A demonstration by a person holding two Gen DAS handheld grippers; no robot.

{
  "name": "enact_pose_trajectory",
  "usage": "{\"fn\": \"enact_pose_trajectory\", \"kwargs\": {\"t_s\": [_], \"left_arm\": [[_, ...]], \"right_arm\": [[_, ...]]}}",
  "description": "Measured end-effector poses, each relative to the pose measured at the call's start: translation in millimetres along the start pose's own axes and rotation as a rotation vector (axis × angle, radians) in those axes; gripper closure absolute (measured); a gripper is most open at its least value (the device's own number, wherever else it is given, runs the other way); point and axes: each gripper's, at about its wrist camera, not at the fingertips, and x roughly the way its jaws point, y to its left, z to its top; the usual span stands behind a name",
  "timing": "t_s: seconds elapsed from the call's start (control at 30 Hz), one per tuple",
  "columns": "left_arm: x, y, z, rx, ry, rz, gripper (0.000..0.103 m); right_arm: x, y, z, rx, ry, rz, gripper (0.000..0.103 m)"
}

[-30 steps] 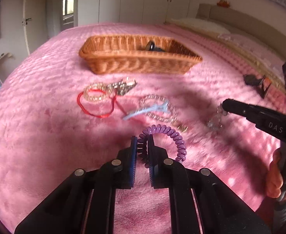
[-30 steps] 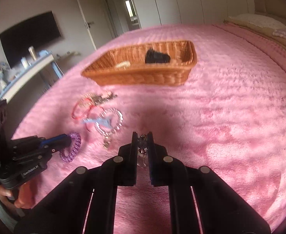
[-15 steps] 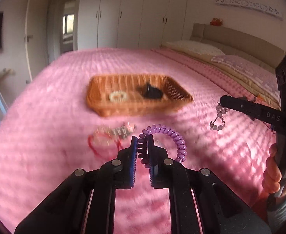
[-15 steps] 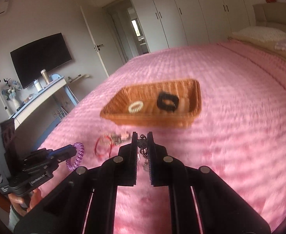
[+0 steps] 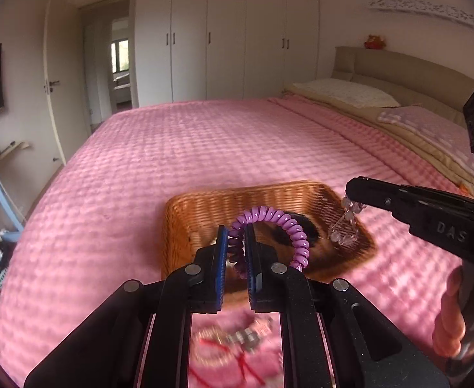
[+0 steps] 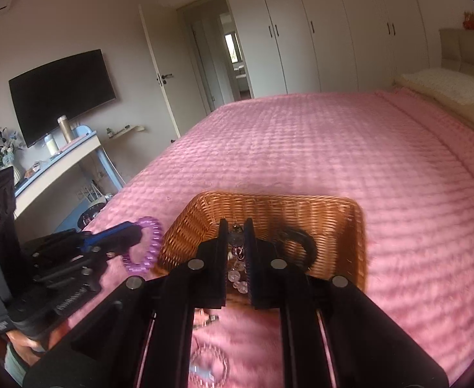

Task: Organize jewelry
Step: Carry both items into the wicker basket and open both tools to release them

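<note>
Crowding the wicker basket (image 5: 204, 207), black band (image 5: 301, 226) inside, loose bracelets (image 5: 230, 346) below

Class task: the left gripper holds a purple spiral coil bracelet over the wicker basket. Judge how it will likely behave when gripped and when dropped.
The purple spiral coil bracelet probably feels springy: it arches free of the left gripper without sagging flat. It seems light, since a pinch on one section carries the whole loop. Dropped into the wicker basket, it may bounce slightly, though the walls should contain it.

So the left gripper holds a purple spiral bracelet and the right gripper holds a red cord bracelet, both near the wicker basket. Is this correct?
One detail is wrong: the right gripper holds a clear beaded bracelet, as the right wrist view shows. The left gripper does hold the purple spiral bracelet near the wicker basket.
</note>
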Motion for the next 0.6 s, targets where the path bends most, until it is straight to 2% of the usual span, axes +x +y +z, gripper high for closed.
{"fn": "enact_pose_trajectory", "kwargs": {"t_s": [0.17,0.27,0.4,0.6], "left_arm": [[56,15,-4,-0.014,0.052,0.030,0.094],[74,21,-10,-0.010,0.077,0.040,0.094],[93,24,-19,-0.005,0.110,0.042,0.094],[103,22,-25,0.011,0.142,0.031,0.092]], "right_arm": [[57,-3,-1,0.016,0.067,-0.018,0.095],[80,-6,-5,0.011,0.098,-0.025,0.095],[98,-9,-13,0.002,0.129,-0.042,0.095],[104,-11,-18,0.007,0.152,-0.052,0.095]]}}
